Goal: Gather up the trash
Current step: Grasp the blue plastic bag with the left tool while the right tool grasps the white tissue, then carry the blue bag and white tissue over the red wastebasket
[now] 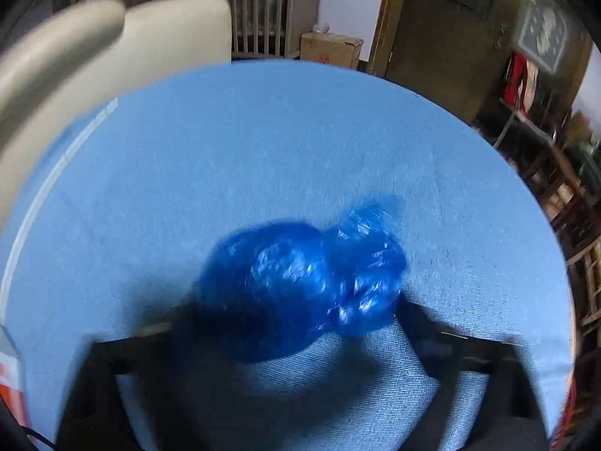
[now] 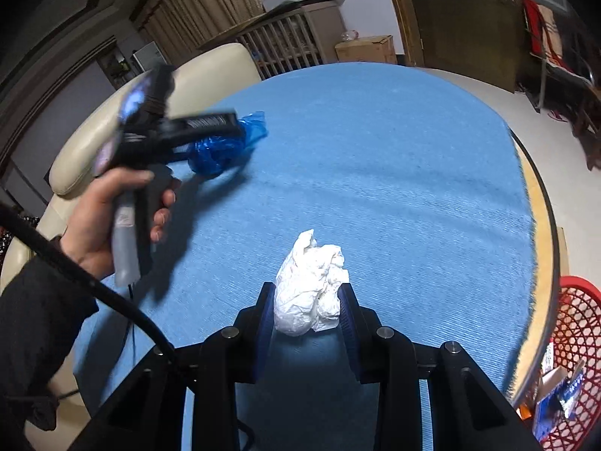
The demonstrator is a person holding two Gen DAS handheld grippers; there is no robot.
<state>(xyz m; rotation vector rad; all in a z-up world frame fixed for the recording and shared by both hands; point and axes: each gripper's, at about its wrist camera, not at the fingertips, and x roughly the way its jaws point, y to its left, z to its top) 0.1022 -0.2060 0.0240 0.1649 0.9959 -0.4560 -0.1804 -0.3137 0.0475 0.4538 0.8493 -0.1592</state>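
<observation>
Left wrist view. My left fingers (image 1: 300, 323) stand apart, one each side of a crumpled blue plastic bag (image 1: 300, 285). The bag lies on the blue cloth of the round surface (image 1: 263, 143), between the finger tips and bulging ahead of them. The picture is blurred, so I cannot confirm that either pad presses the plastic; I judge this an approach to a grasp, not a completed one. The fingers straddle the bag's widest part, which suits a soft bundle that will crush inward when squeezed.

Right wrist view. My right fingers (image 2: 306, 300) are clamped on a crumpled white tissue (image 2: 310, 285). Both pads bear on its sides, and the wad stands up ahead of the tips. Its lower part sits at the cloth; whether it is lifted clear I cannot tell. Far ahead and to the left of these fingers, my left hand (image 2: 101, 221) holds the other tool over the blue bag, at the far left of the cloth beside a cream chair (image 2: 210, 67). To the right of the fingers, below the surface's edge, a red mesh basket (image 2: 574, 338) already holds wrappers; I judge it the destination for both items. Each piece sits near its own hand, allowing two pickups together.
</observation>
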